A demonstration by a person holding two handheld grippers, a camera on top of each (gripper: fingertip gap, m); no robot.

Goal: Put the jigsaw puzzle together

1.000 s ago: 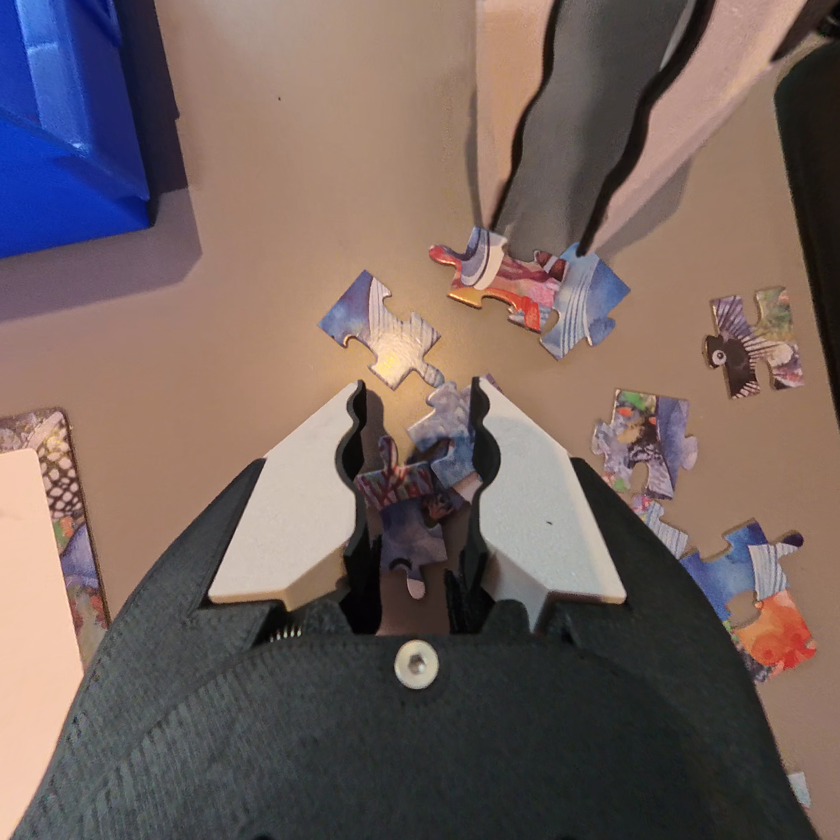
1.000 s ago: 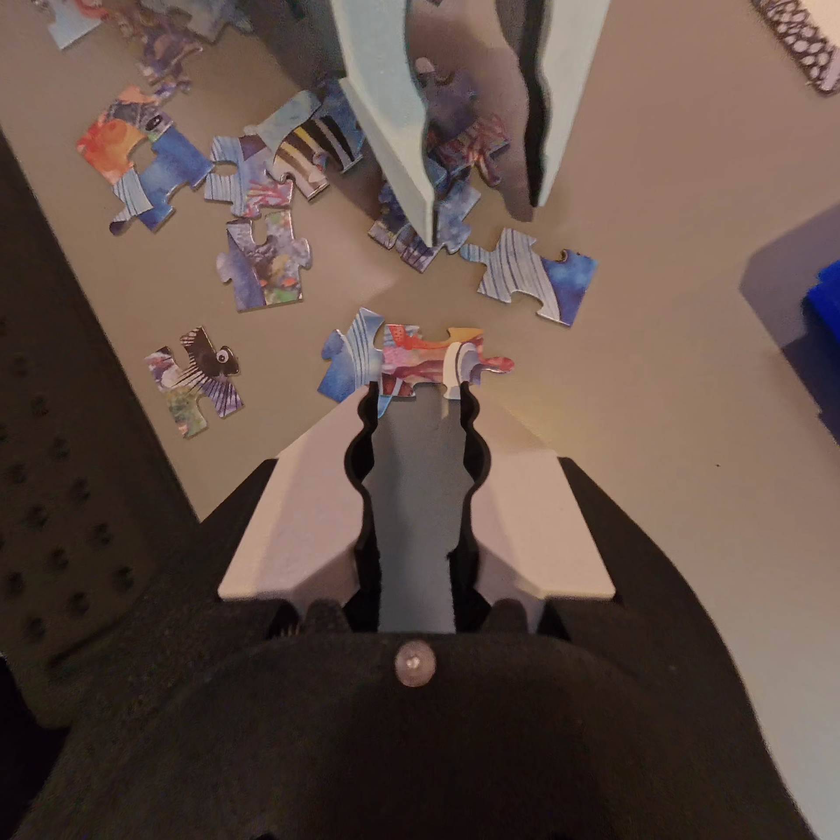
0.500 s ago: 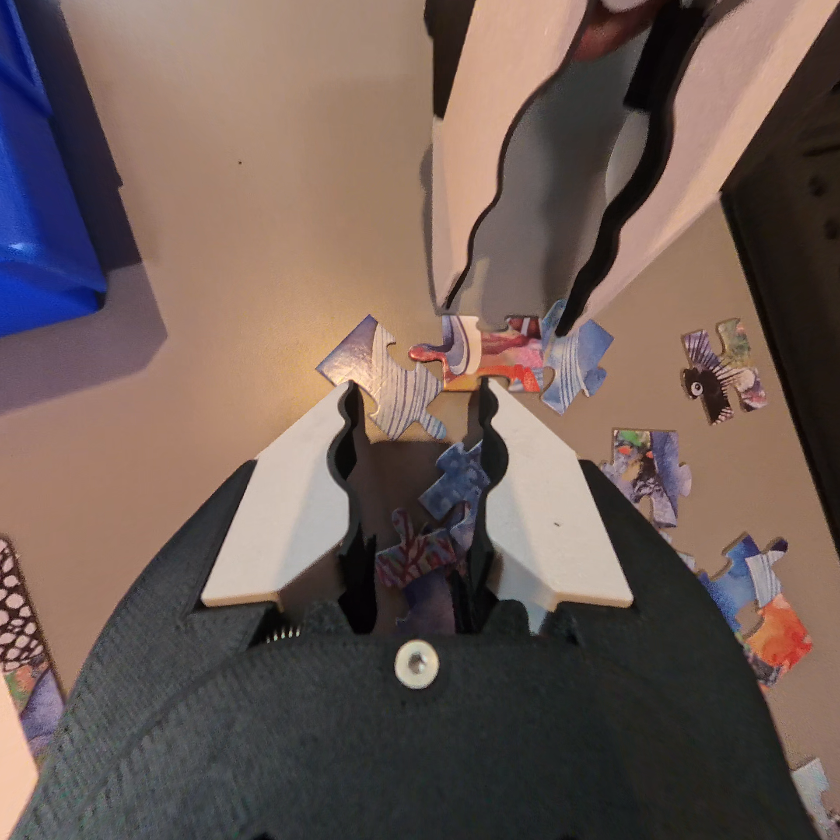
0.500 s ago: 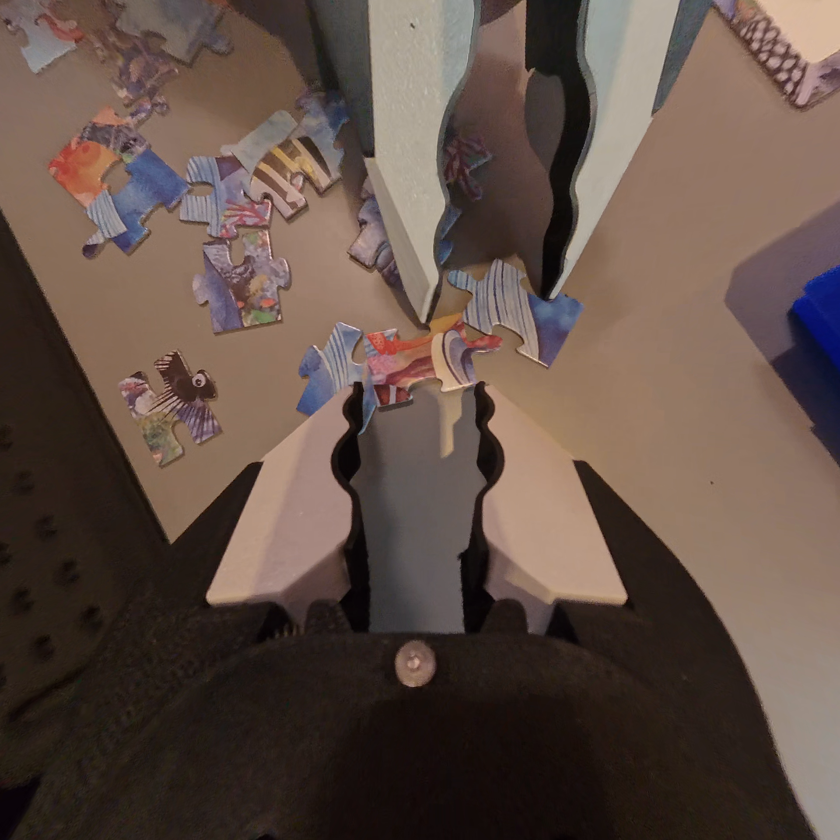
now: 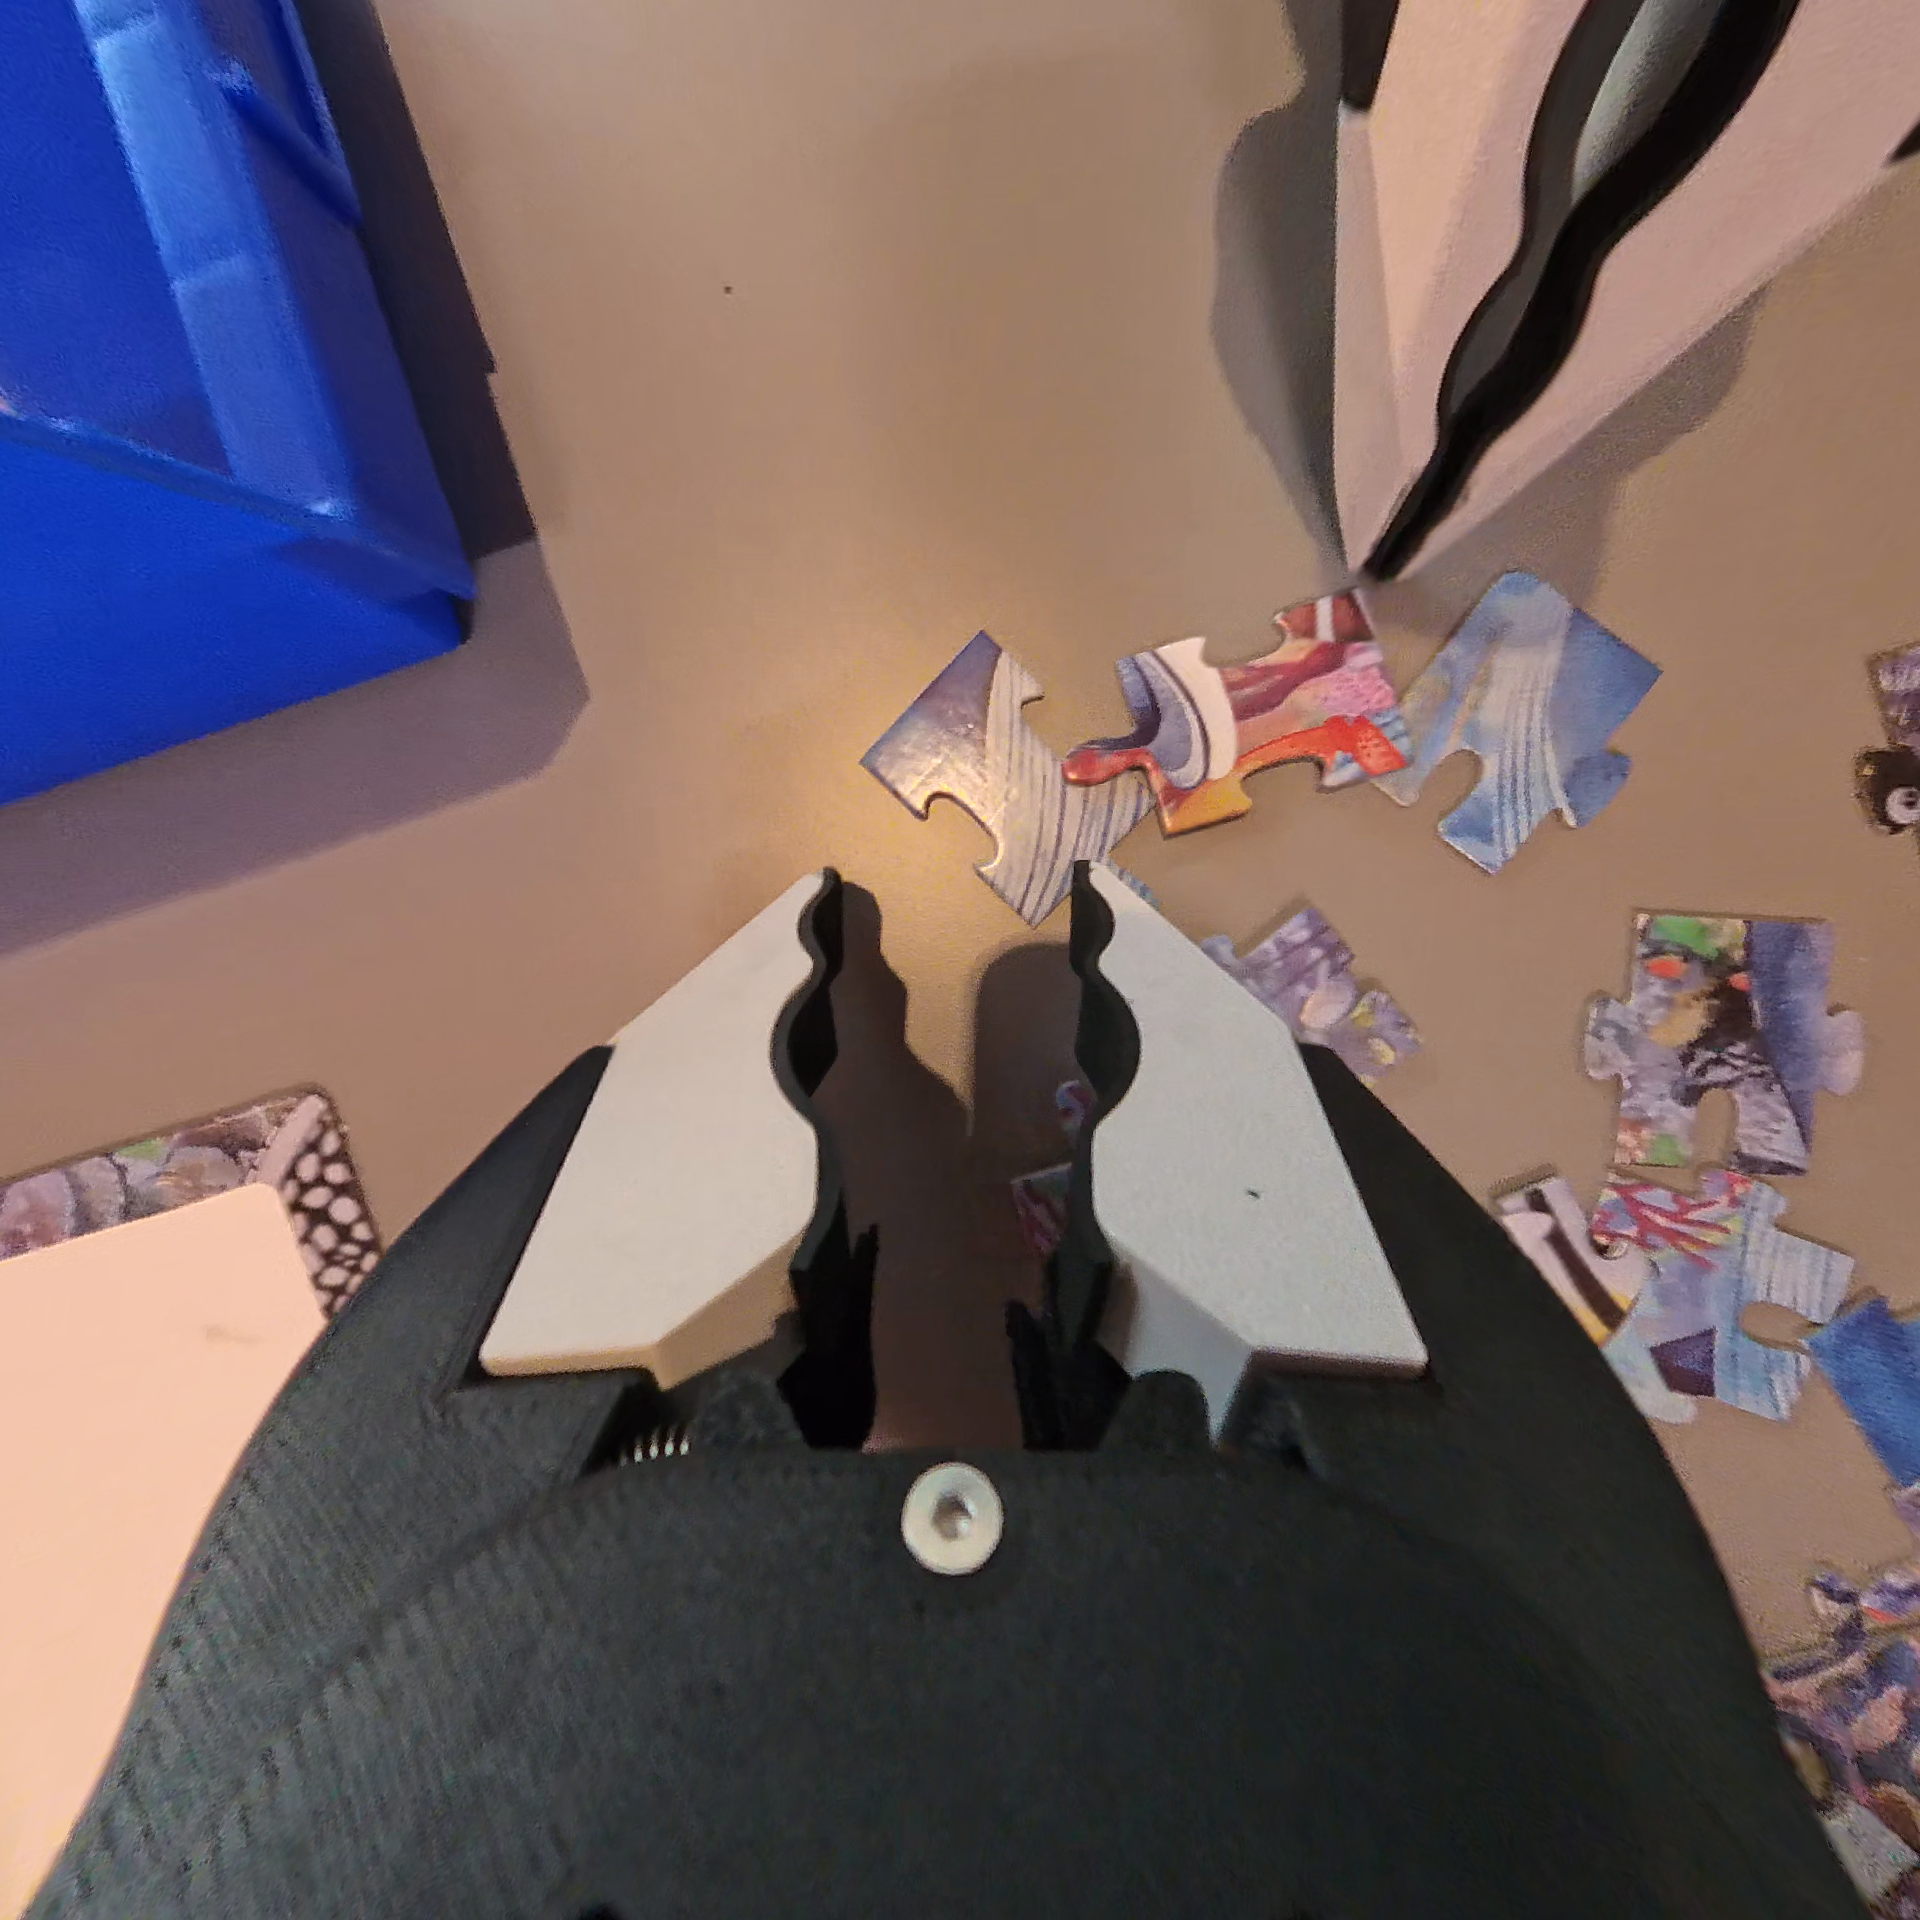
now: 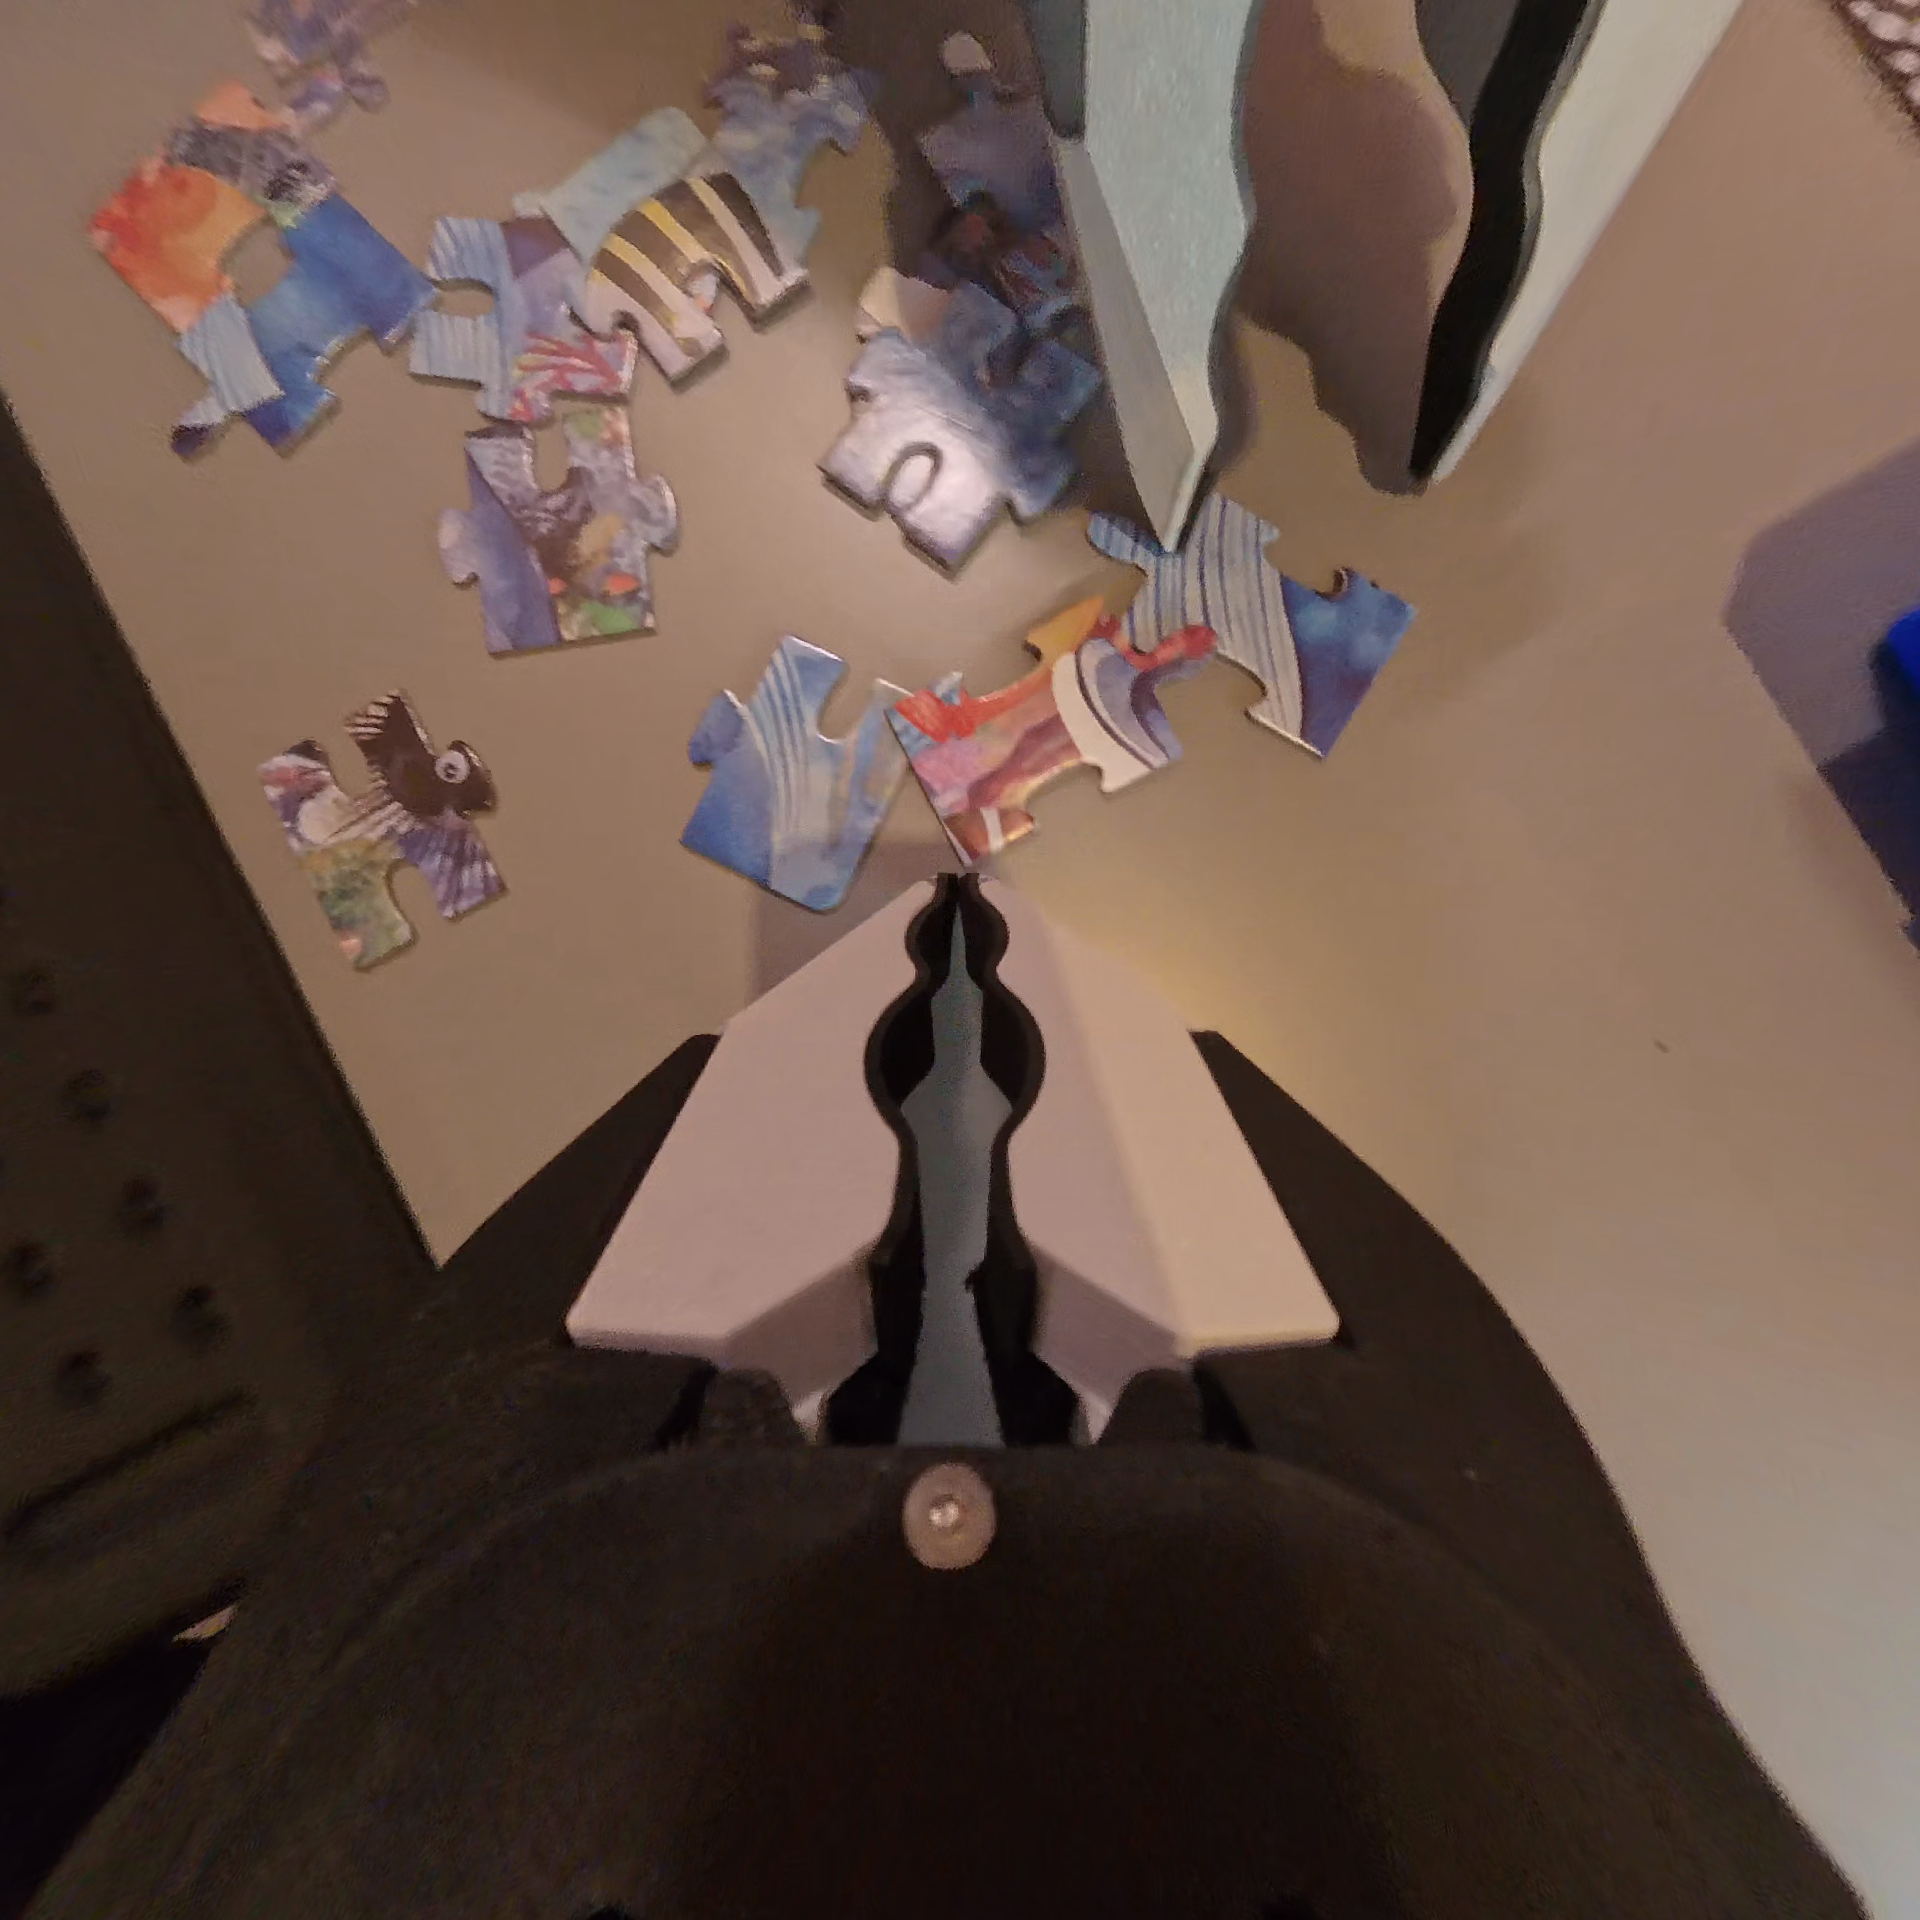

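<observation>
Two grippers worked: our left gripper [image 5: 951, 894] hung parted beside the striped blue piece [image 5: 1003, 800]. Our right gripper [image 6: 958, 881] was pinched together, empty, by the red piece [image 6: 1023, 743].

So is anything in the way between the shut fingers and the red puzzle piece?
No, nothing visible. The right gripper has its closed fingers right at the near corner of the red piece, with only bare table around them. A blue piece lies beside it, off that path.
</observation>
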